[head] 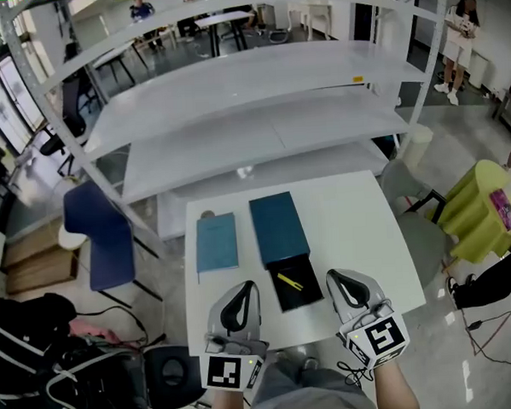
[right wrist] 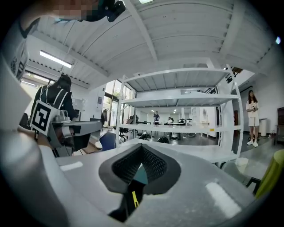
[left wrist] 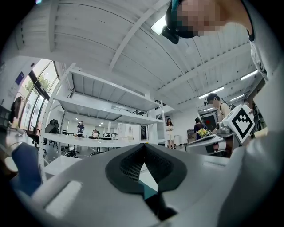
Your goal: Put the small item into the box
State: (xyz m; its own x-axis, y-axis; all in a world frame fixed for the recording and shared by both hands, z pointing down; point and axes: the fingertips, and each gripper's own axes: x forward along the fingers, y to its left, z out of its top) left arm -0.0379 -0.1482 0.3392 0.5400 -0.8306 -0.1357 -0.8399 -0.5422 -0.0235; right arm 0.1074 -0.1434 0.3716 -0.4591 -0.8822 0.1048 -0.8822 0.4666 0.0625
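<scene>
On the tabletop [head: 351,228]: from my remote seat I see a white surface with a box, its lid and a notebook laid out in front of both grippers.
Box [head: 306,297]: a shallow black tray, open on top, near the edge of the tabletop closest to me and between the two grippers.
Small item [head: 289,281]: a thin yellow stick lying slantwise inside the black box, on its floor. In the right gripper view I catch it again as a yellow sliver [right wrist: 134,199] through the gap under the jaws.
Lid [head: 278,228]: dark teal, lying flat, its near edge touching the far edge of the box. I cannot tell whether the two are hinged.
Notebook [head: 216,242]: light blue, flat, just left of the lid and not touching it.
Left gripper [head: 246,289]: just left of the box, jaws pointing away from me. In its own view [left wrist: 144,145] the jaw tips meet with nothing held, and the hollow between the pads shows only a bit of teal lid and black box beyond.
Right gripper [head: 333,277]: just right of the box. In its own view [right wrist: 142,146] the jaw tips are likewise pressed together, nothing between them.
Marker cubes: one at the back of each gripper, left [head: 226,372] and right [head: 378,338].
Shelving [head: 260,131]: white tiers beyond the tabletop.
Chair [head: 103,233]: dark blue, on the floor to the left.
</scene>
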